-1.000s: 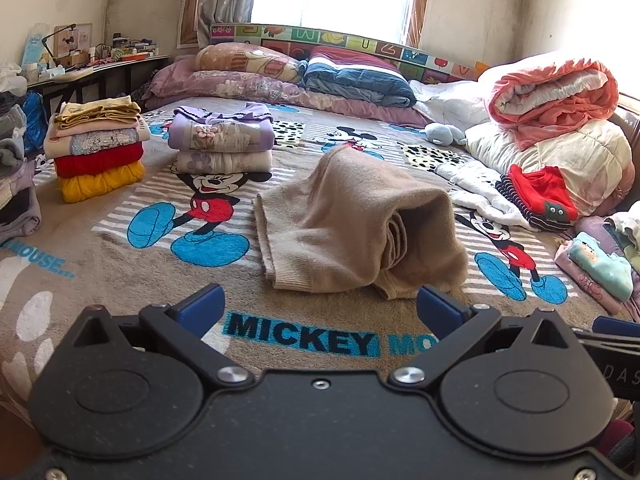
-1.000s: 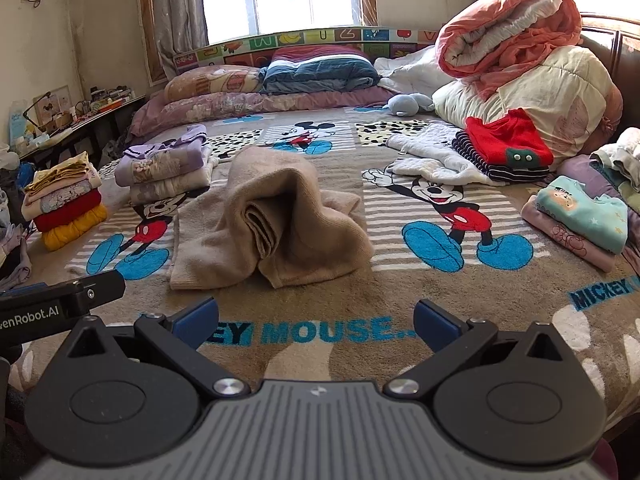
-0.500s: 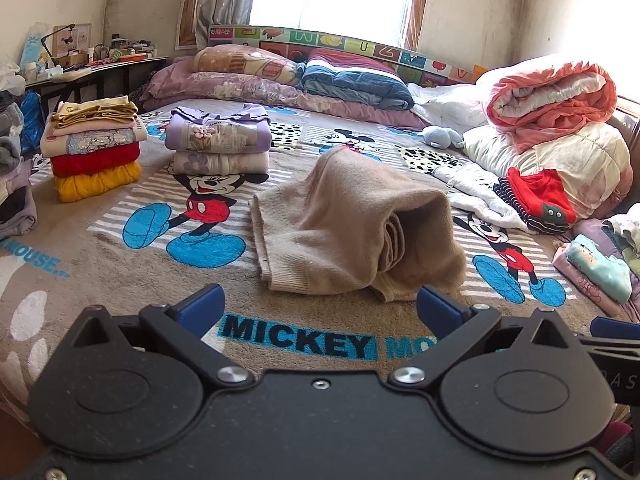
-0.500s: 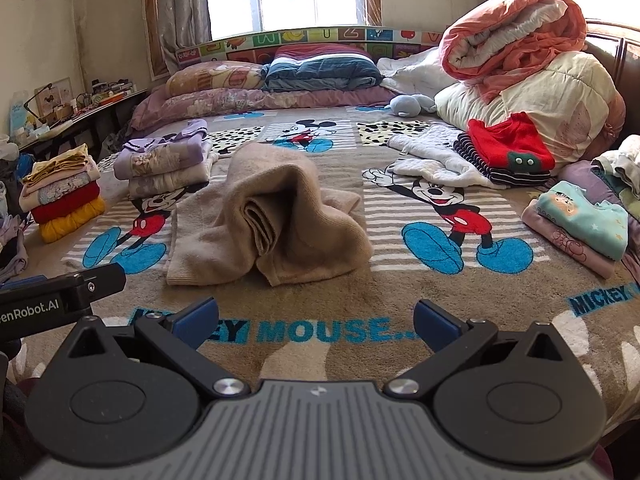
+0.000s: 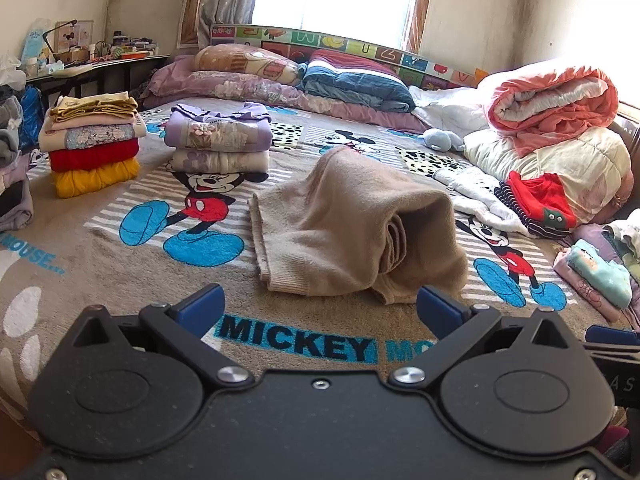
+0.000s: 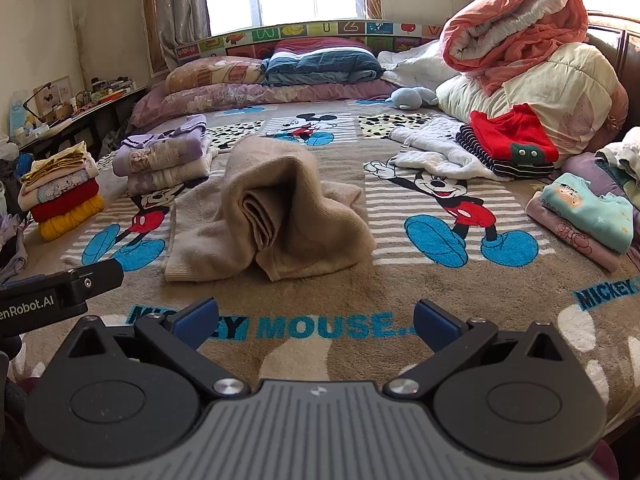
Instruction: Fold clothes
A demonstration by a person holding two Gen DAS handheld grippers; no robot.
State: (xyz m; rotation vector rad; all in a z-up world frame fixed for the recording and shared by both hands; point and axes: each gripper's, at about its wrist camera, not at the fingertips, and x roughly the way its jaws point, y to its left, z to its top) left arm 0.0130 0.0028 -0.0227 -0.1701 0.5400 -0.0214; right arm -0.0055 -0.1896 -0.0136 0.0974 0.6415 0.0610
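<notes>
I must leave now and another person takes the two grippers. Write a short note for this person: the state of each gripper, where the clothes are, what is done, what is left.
Left gripper: open, empty, above the blanket's near edge.
Right gripper: open, empty, beside it.
Beige sweater: mid-bed on the Mickey blanket, bunched up, fold unfinished.
Done: two folded stacks at left, the yellow-and-red stack and the purple stack.
Left: flatten and finish the sweater; the white garment at right lies unfolded and likely comes next.
</notes>
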